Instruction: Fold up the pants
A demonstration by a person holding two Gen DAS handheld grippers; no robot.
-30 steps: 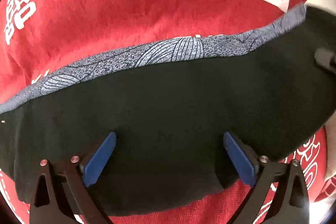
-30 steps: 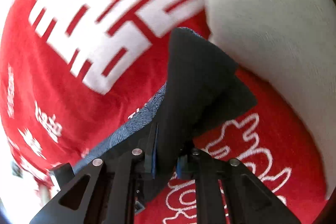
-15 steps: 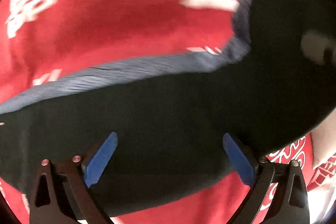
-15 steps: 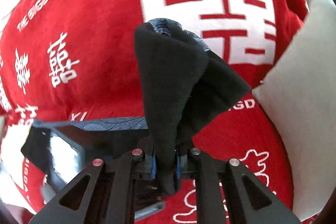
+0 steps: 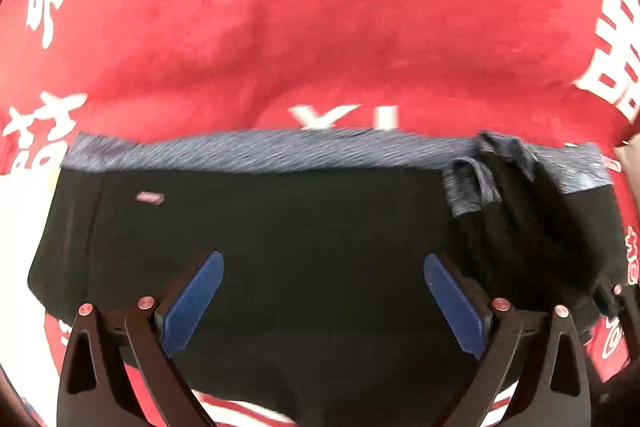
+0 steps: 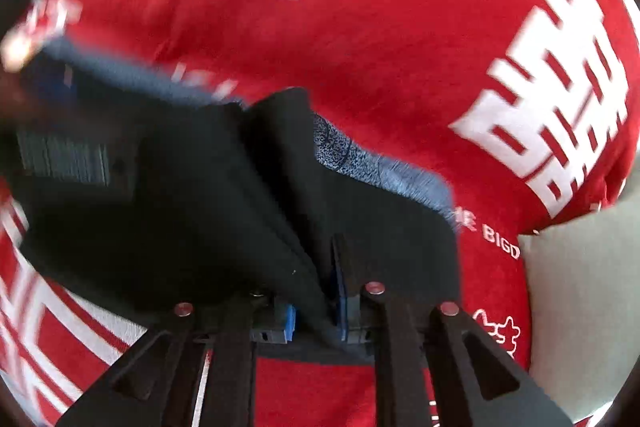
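Observation:
Black pants (image 5: 304,227) with a blue-grey patterned waistband (image 5: 260,151) lie on a red blanket. My left gripper (image 5: 320,291) is open, its blue pads spread just above the black cloth, holding nothing. My right gripper (image 6: 314,311) is shut on a bunched fold of the pants (image 6: 280,187). That lifted fold also shows at the right of the left wrist view (image 5: 520,211), laid back over the flat part.
The red blanket (image 5: 320,47) with large white characters covers the whole surface. A pale grey-white cushion or surface (image 6: 580,307) lies at the right edge of the right wrist view. The left gripper's body (image 6: 64,155) shows blurred at left there.
My right gripper has carried its held end of the pants leftward over the rest of the garment. The left wrist view has shifted; the waistband now runs level across it.

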